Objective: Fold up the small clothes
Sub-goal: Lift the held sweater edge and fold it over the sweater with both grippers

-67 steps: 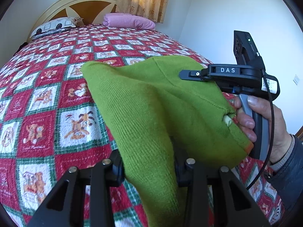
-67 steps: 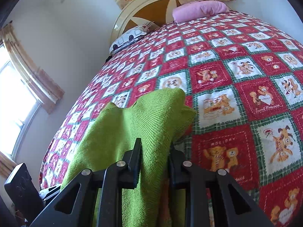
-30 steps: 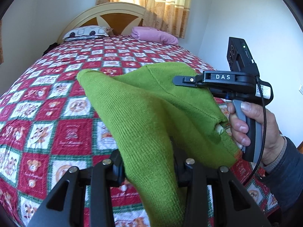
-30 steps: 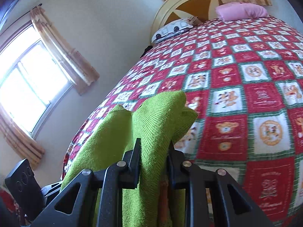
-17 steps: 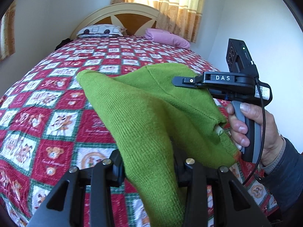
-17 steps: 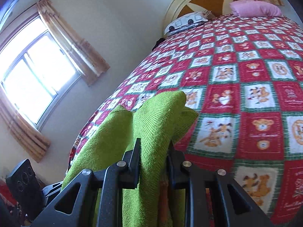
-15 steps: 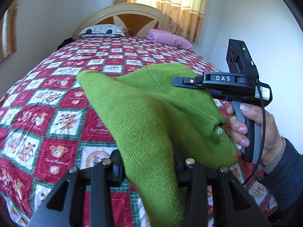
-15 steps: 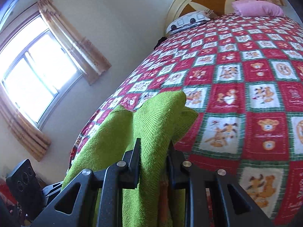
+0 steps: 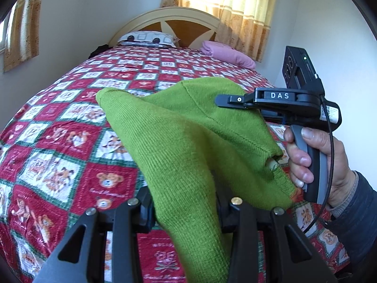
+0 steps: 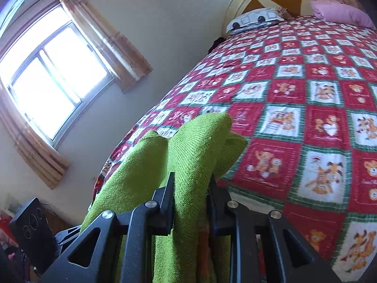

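The left gripper (image 9: 186, 210) pinches the green knit garment (image 9: 188, 141) above the red patchwork quilt (image 9: 70, 141); the right gripper (image 10: 190, 202) clamps another fold of it.

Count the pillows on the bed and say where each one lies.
2. A white patterned pillow lies against the headboard; a pink pillow lies to its right, beside the curtain. The green sweater, held by both grippers, may hide more.

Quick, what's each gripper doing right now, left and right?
Left gripper: shut on the green knit sweater, held up above the bed.
Right gripper: shut on the same green knit sweater, another part of it.
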